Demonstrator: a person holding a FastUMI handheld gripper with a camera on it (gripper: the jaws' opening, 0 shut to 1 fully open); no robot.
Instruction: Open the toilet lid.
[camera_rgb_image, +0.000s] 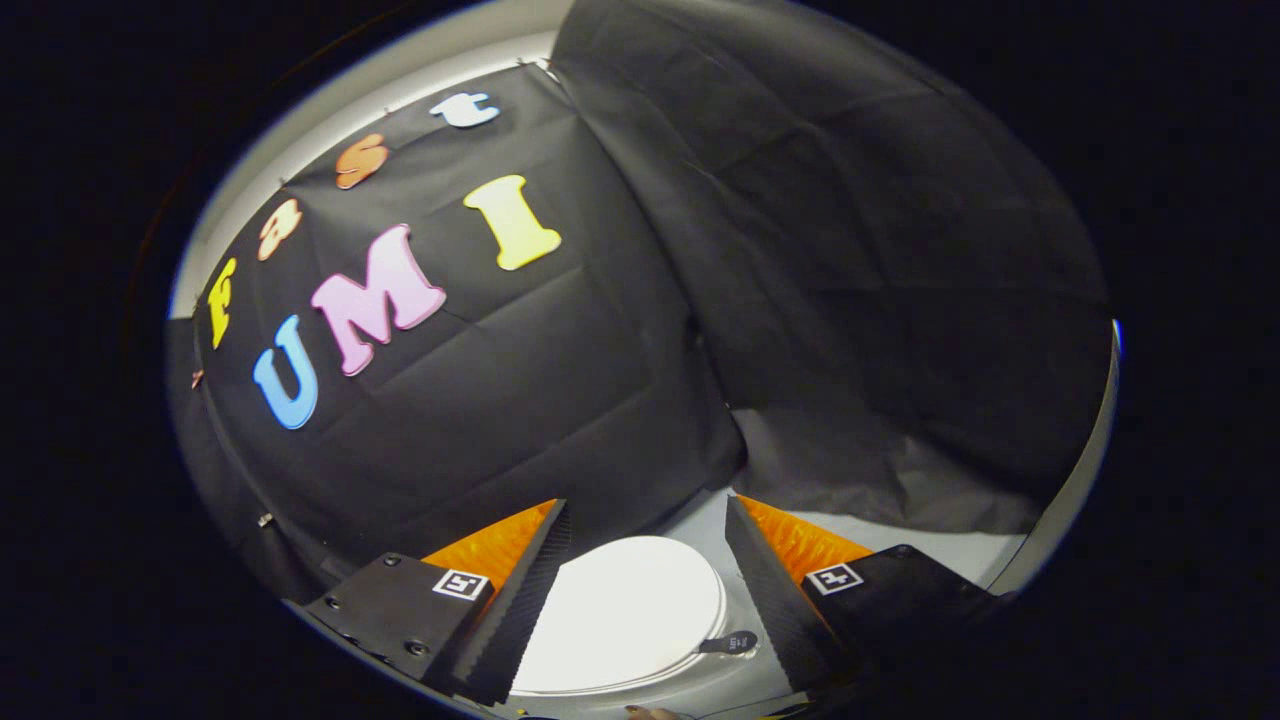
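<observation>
Low centre of the frame, the gripper (648, 520) is spread wide, fingers either side of the closed white lid (625, 612); the approach step seems in hand; next it likely needs a hook under the lid's right-hand tab (733, 643)

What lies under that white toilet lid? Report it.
Cannot be seen: the toilet lid lies closed and flat, covering whatever is beneath. Only a pale rim shows around its edge, and a small dark tab at its side. The gripper hangs open above it, touching nothing.
</observation>
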